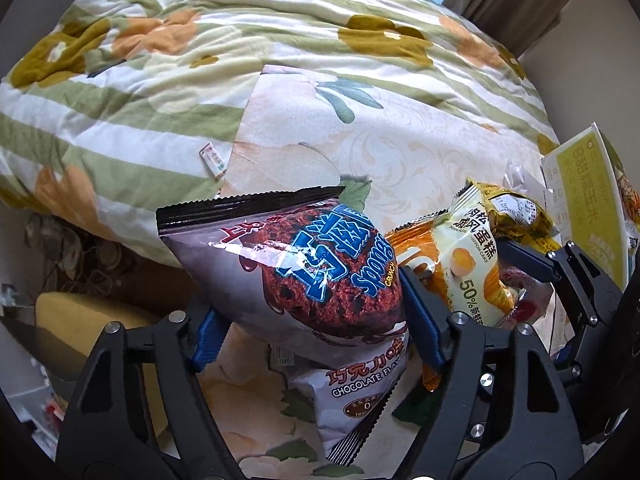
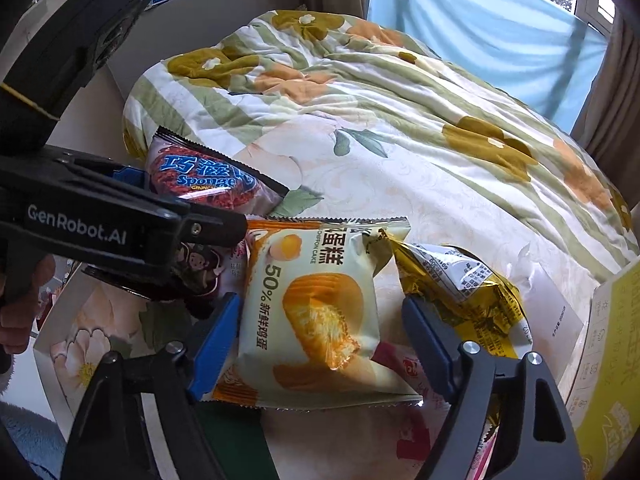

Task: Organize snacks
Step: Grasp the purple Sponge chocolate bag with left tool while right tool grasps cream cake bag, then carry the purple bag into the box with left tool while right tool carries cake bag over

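Observation:
My left gripper (image 1: 312,300) is shut on a purple chocolate Sponge Crunch bag (image 1: 320,280), its blue pads pressing both sides and holding it tilted above the bed sheet. The bag also shows in the right wrist view (image 2: 200,184), with the left gripper (image 2: 120,216) across it. My right gripper (image 2: 320,320) straddles a cream and orange chiffon cake packet (image 2: 316,312), jaws wide apart at the packet's edges. That packet shows in the left wrist view (image 1: 468,264) too, with the right gripper (image 1: 560,276) beside it. A crumpled yellow packet (image 2: 460,284) lies right of it.
A flowered green-striped quilt (image 1: 240,40) is heaped across the bed behind the snacks. A yellow cardboard box (image 2: 612,360) stands at the right edge. More wrappers, one red and white (image 2: 408,368), lie under the cake packet. A curtained window (image 2: 480,20) is beyond the bed.

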The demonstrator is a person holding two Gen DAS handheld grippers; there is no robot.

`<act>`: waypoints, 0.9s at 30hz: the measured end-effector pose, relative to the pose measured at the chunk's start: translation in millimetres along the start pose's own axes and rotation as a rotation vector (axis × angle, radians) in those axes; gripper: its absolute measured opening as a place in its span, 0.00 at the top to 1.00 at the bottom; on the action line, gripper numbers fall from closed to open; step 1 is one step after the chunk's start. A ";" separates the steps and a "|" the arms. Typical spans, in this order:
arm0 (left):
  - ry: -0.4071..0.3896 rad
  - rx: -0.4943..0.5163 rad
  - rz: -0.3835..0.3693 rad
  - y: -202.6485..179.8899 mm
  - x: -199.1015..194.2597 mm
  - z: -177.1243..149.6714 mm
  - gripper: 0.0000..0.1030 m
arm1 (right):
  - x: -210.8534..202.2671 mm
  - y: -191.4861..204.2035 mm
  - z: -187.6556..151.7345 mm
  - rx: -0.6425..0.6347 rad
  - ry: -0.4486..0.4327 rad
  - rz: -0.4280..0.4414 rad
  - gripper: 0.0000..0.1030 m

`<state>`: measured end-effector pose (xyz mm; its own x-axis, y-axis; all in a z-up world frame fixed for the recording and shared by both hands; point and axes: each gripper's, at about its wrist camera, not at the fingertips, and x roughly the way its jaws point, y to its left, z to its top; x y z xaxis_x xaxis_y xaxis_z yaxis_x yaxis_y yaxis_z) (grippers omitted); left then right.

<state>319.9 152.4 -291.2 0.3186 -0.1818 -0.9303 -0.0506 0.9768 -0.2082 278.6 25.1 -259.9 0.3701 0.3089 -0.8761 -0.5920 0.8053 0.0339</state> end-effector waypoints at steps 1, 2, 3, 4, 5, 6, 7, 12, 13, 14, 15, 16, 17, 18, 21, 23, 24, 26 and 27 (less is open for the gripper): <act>0.000 -0.002 -0.005 0.7 -0.2 -0.7 0.30 | 0.6 0.0 0.1 -0.001 0.002 0.003 0.26; 0.000 -0.004 -0.008 1.5 -0.7 -1.6 0.32 | 1.3 0.3 0.4 -0.002 0.003 0.006 0.26; 0.000 -0.006 -0.009 2.7 -1.2 -2.2 0.33 | 2.2 0.5 0.9 -0.001 0.003 0.009 0.26; -0.001 -0.008 -0.009 3.0 -2.0 -3.0 0.34 | 2.8 0.4 1.0 0.003 0.004 0.015 0.26; -0.001 -0.007 -0.006 3.5 -2.7 -3.7 0.35 | 3.6 0.3 1.3 0.007 0.006 0.020 0.26; 0.000 -0.003 -0.001 3.4 -3.3 -4.7 0.35 | 4.3 -0.3 1.7 0.012 0.007 0.022 0.26; 0.001 -0.001 0.001 3.4 -4.1 -6.0 0.35 | 4.6 -1.2 1.8 0.020 0.007 0.026 0.26; 0.008 0.004 0.007 5.8 -9.6 -13.8 0.35 | 5.5 -4.0 4.4 0.041 0.005 0.038 0.27; 0.007 0.005 0.009 5.6 -11.0 -15.5 0.35 | 6.0 -4.2 4.5 0.042 0.005 0.040 0.27; 0.007 0.009 0.012 5.2 -12.5 -17.3 0.35 | 7.2 -5.6 4.5 0.048 0.007 0.049 0.27; 0.006 0.016 0.015 4.2 -13.7 -19.3 0.35 | 8.6 -7.0 4.2 0.055 0.012 0.059 0.27; 0.005 0.024 0.020 2.8 -15.1 -21.3 0.35 | 9.4 -7.5 3.8 0.055 0.015 0.061 0.27; 0.003 0.034 0.027 1.1 -16.6 -23.6 0.35 | 10.1 -7.5 3.8 0.050 0.016 0.064 0.28; 0.002 0.044 0.031 -0.6 -17.8 -25.9 0.35 | 10.8 -6.8 3.9 0.042 0.019 0.067 0.28; 0.002 0.061 0.038 -4.2 -20.4 -32.4 0.35 | 14.2 -4.7 4.2 0.032 0.025 0.090 0.30; 0.002 0.064 0.040 -4.5 -21.9 -36.9 0.35 | 16.6 -4.3 4.0 0.043 0.025 0.106 0.32; 0.003 0.063 0.039 -4.5 -23.0 -39.5 0.35 | 17.4 -3.5 4.0 0.040 0.025 0.104 0.32; 0.002 0.061 0.038 -4.5 -25.0 -44.2 0.35 | 18.1 -2.4 3.9 0.040 0.026 0.108 0.38; 0.003 0.061 0.036 -4.8 -25.6 -46.2 0.35 | 17.3 -2.3 3.7 0.044 0.023 0.107 0.39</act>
<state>268.2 147.2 -280.4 0.3152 -0.1469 -0.9376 -0.0041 0.9877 -0.1562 289.0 30.4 -273.4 0.2895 0.3832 -0.8771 -0.5952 0.7897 0.1485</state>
